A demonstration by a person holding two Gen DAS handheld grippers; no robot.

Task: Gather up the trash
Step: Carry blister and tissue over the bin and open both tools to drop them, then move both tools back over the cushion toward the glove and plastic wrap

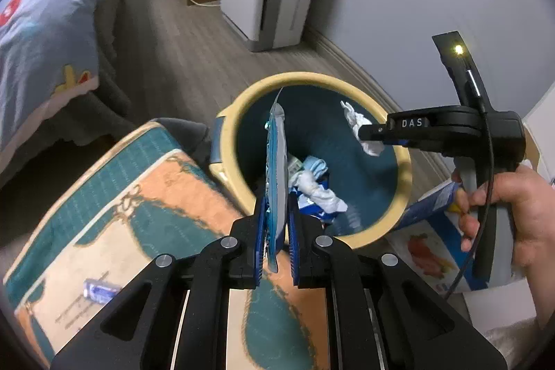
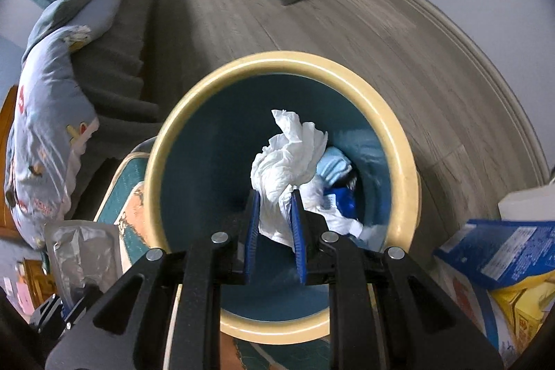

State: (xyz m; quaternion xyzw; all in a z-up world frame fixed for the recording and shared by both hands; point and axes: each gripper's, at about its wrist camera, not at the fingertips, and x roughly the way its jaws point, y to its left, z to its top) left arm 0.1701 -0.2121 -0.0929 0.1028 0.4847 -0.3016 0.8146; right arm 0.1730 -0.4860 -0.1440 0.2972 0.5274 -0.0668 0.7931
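Nearest to me, the left tool (image 1: pixel 277 231) is clamped on a flat blue wrapper (image 1: pixel 276 169), which stands on edge and juts up over the near rim of the bin (image 1: pixel 404 158). Just beyond, the right tool (image 2: pixel 274 217) pinches a crumpled white tissue (image 2: pixel 288 158), hanging squarely over the bin's mouth. Deeper inside lie more scraps of paper and blue packaging (image 2: pixel 341 201). Outside the bin, a small blue packet (image 1: pixel 100 289) rests on the patterned cushion (image 1: pixel 114 196). My worry is the wrapper: it sits so close to the rim that, let go here, it could catch the lip and tip out onto the cushion. The tissue looks likelier to drop in.
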